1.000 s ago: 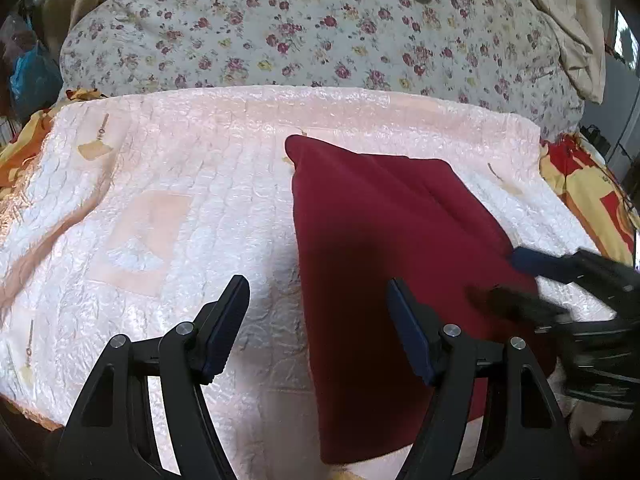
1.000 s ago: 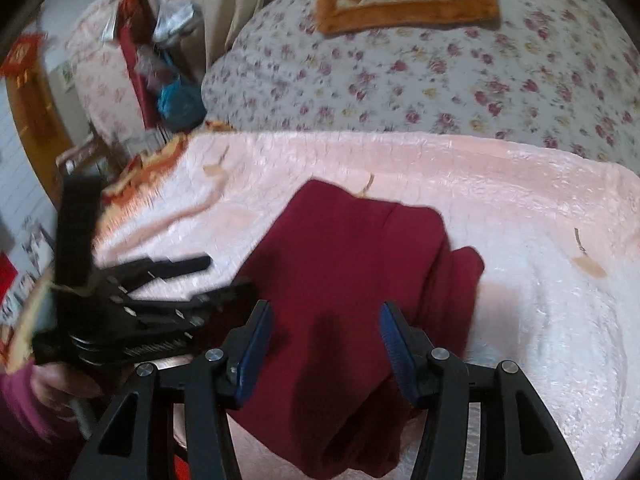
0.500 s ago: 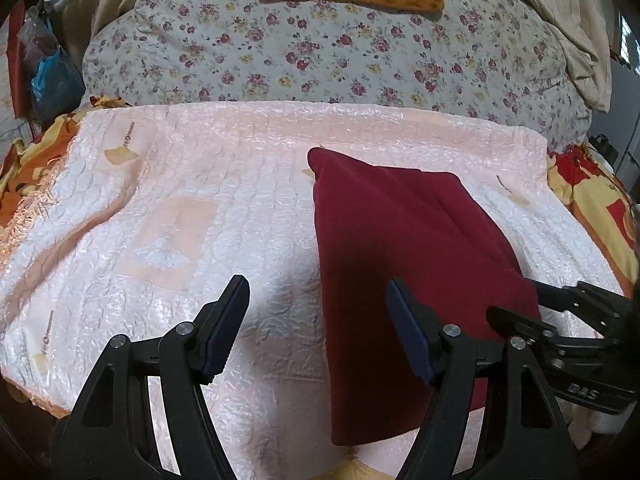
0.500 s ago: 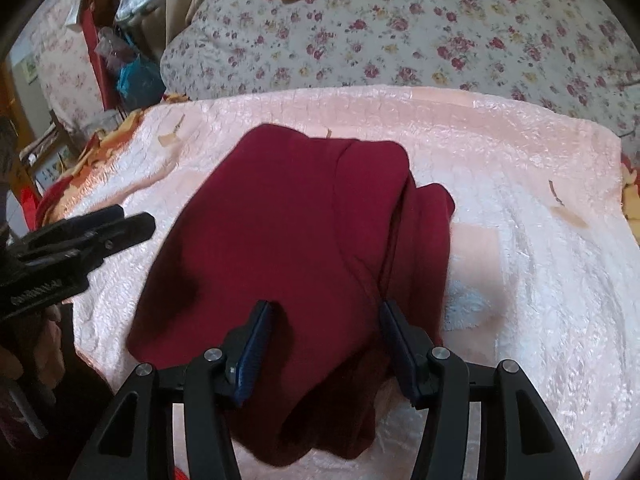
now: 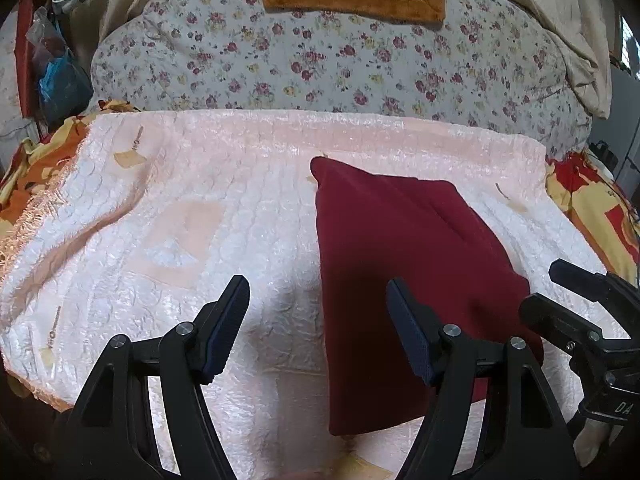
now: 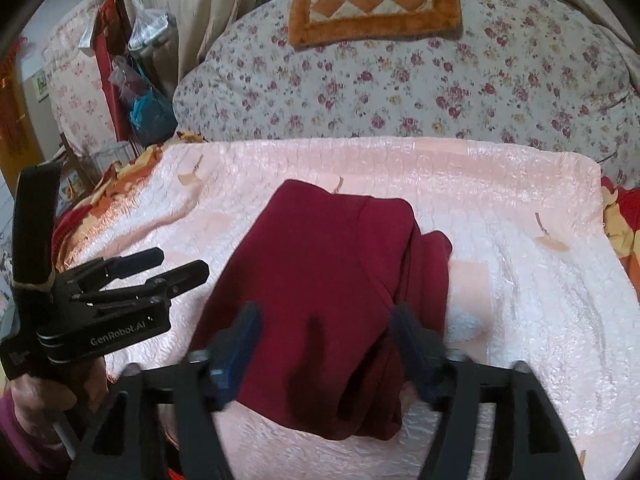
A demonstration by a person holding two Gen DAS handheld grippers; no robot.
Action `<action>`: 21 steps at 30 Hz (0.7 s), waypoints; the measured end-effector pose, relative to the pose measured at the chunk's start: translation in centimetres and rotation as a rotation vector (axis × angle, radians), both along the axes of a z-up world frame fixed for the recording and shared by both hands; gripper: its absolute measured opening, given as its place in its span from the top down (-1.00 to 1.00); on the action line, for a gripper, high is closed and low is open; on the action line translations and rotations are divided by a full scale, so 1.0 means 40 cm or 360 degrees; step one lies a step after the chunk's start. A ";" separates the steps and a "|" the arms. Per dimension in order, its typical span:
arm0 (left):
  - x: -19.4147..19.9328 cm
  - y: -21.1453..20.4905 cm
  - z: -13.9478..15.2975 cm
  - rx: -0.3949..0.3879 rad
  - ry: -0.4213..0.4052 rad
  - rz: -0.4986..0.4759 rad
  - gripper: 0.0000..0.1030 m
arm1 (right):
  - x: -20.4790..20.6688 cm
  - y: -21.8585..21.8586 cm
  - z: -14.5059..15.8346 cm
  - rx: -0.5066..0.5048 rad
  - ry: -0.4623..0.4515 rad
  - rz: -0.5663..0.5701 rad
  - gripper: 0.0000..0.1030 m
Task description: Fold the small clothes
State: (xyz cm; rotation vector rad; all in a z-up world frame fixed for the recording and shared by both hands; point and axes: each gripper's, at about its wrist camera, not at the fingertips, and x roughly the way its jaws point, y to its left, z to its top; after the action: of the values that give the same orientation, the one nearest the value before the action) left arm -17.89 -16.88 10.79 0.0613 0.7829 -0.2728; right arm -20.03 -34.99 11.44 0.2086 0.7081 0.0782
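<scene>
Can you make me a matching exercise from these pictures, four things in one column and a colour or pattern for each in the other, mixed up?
Things:
1. folded garment
2. bedspread
3. quilt
4. small mat

Looks:
A. orange and cream checks
B. pale pink, shiny
C. dark red
D. white with small flowers

Pairs: 1-C, 2-B, 3-D, 4-A

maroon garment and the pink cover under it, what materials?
Maroon garment: looks like matte knit or fleece, no sheen, soft rounded folds; exact fibre unclear. Pink cover: glossy, satin-like quilted fabric, likely synthetic; highlights glint off its puckered, stitched surface.
</scene>
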 end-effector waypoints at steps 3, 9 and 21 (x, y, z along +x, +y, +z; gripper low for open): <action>-0.007 0.000 0.006 0.0004 -0.0016 0.0005 -0.38 | -0.002 0.003 0.008 0.0003 -0.0013 -0.0008 -0.47; -0.015 -0.001 0.012 0.0000 -0.0030 0.0013 -0.38 | -0.002 0.015 0.007 -0.0010 -0.0008 0.0002 -0.47; -0.018 -0.003 0.012 0.0004 -0.0028 0.0012 -0.38 | -0.002 0.007 0.003 -0.0009 -0.0004 -0.0021 -0.47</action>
State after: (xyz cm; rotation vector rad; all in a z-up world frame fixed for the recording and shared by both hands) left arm -18.61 -16.98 11.27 0.0630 0.7656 -0.2640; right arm -20.09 -34.69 11.54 0.2076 0.7045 0.0640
